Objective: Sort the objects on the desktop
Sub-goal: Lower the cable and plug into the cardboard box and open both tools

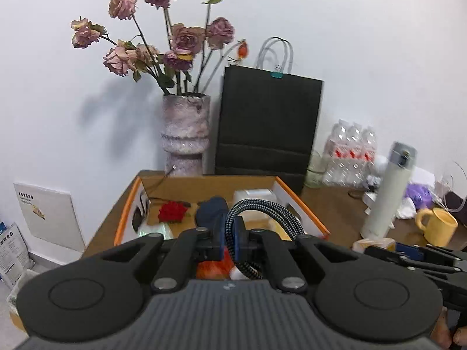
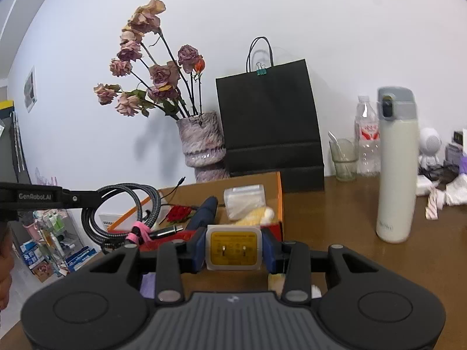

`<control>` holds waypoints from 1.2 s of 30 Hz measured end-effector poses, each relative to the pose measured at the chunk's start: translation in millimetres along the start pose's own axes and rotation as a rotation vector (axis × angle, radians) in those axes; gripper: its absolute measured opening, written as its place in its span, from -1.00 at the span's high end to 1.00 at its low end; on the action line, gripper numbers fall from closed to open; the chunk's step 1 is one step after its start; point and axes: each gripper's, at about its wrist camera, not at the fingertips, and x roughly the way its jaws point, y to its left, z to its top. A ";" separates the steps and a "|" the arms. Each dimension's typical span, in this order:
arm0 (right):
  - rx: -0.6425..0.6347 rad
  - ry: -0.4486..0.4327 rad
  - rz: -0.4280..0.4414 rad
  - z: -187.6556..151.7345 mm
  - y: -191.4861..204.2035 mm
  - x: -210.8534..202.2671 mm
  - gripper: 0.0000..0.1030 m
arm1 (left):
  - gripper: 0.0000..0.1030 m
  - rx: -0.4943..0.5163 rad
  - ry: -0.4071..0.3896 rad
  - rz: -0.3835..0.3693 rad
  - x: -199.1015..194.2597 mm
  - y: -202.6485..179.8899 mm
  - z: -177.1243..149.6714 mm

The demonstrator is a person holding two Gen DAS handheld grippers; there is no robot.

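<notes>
At the left, the left hand-held gripper (image 1: pixel 230 240) is pinched nearly closed on a braided cable (image 1: pixel 256 207), whose black-and-white loop arches up out of its blue pads; in the right wrist view the same cable hangs as a coil (image 2: pixel 122 213) tied with a pink strap, dangling beside the left edge of the cardboard box (image 2: pixel 278 192). That box, open-topped with orange trim, stands on the brown worktop (image 2: pixel 335 218) in front of the vase of dried roses (image 2: pixel 201 145) and the black paper bag (image 2: pixel 268 122), and it already holds a red fabric flower (image 1: pixel 172 211), a dark blue item, a white packet and something pale yellow. Further right, the right hand-held gripper (image 2: pixel 233 250) is partly open, its pads pressed on the two sides of a white charger plug (image 2: pixel 233 248) with a yellow face and two prongs facing the camera, held over the near edge of the box. Right of it a white flask (image 2: pixel 394 175) stands on the worktop, well apart from the box, with a yellow mug (image 1: pixel 436 226) and loose clutter beyond. The step in hand looks like carrying cable and charger to the box. Next, each should be brought over an unfilled patch inside, lowered and released; the dangling coil may catch the box wall, so it needs lifting over the rim first.
</notes>
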 end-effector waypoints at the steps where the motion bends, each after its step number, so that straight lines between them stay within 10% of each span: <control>1: -0.004 -0.004 0.000 6.2 -1.6 7.0 0.27 | 0.88 -0.002 0.001 -0.002 6.8 5.4 5.2; 12: 0.100 0.142 0.073 76.3 -32.3 152.2 0.27 | 0.88 -0.042 0.111 -0.024 153.8 38.4 61.8; 22: 0.053 0.337 0.014 75.0 -10.3 252.5 0.27 | 0.86 -0.179 0.298 0.036 275.5 60.0 49.0; 27: 0.038 0.411 0.033 65.2 0.0 276.5 0.27 | 0.77 -0.091 0.320 0.053 274.0 61.5 43.4; 33: 0.086 0.418 0.020 62.1 -6.3 288.8 0.24 | 0.18 -0.102 0.258 0.064 234.6 79.1 61.7; 36: 0.192 0.417 0.052 65.6 -24.4 289.3 -0.10 | -0.08 -0.064 0.220 0.049 207.4 74.2 71.4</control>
